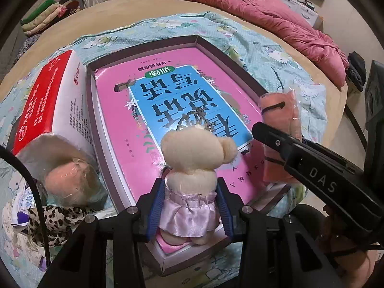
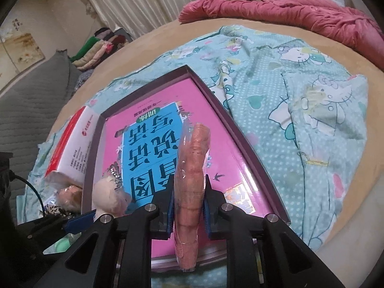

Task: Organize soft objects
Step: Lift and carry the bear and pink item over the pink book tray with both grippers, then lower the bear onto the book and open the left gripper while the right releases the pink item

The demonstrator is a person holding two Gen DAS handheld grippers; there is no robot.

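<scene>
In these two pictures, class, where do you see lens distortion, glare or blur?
Left wrist view: fisheye bends the box edges, dark corners ring the frame, and glare sits on the wrapped ball. Right wrist view: the same curving, the wrapped orange toy glints, and the bear looks soft.

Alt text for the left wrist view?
The left gripper clamps a plush bear in a pink dress over a shallow box holding a pink book; the right gripper holds a wrapped orange item.
</scene>
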